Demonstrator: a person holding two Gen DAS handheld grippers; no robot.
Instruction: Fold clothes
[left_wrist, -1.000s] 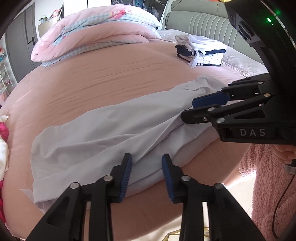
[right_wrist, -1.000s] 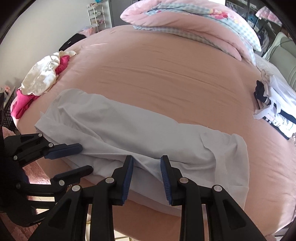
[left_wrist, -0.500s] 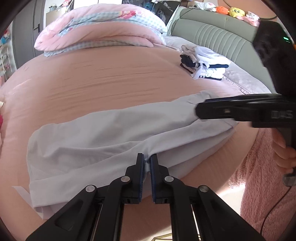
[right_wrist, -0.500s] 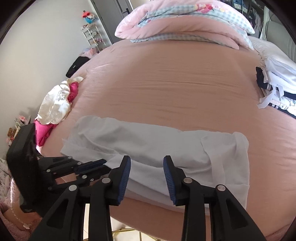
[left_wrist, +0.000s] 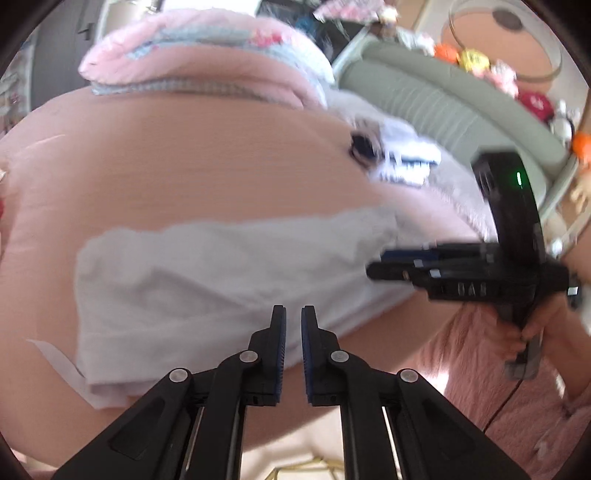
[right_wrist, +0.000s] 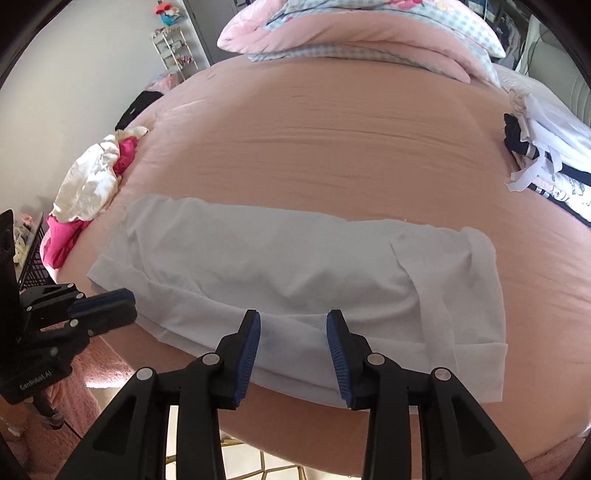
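A pale grey garment (right_wrist: 295, 273) lies folded lengthwise along the near edge of the pink bed (right_wrist: 332, 140); it also shows in the left wrist view (left_wrist: 221, 273). My left gripper (left_wrist: 293, 321) is nearly closed, a narrow empty gap between its jaws, held just above the garment's near edge; it shows from the side at the garment's left end in the right wrist view (right_wrist: 107, 306). My right gripper (right_wrist: 293, 325) is open and empty over the garment's near edge; it shows at the garment's right end in the left wrist view (left_wrist: 391, 262).
A stack of folded white and navy clothes (right_wrist: 546, 155) sits at the right of the bed. A heap of white and pink clothes (right_wrist: 92, 184) lies at the left edge. A pink quilt (right_wrist: 354, 33) is at the far end. A grey headboard (left_wrist: 443, 107) stands beyond.
The left gripper closed on the garment's near edge half a second ago; now nothing shows between its jaws and the view is blurred from motion. The garment lies flatter, folded lengthwise. The right gripper stays open.
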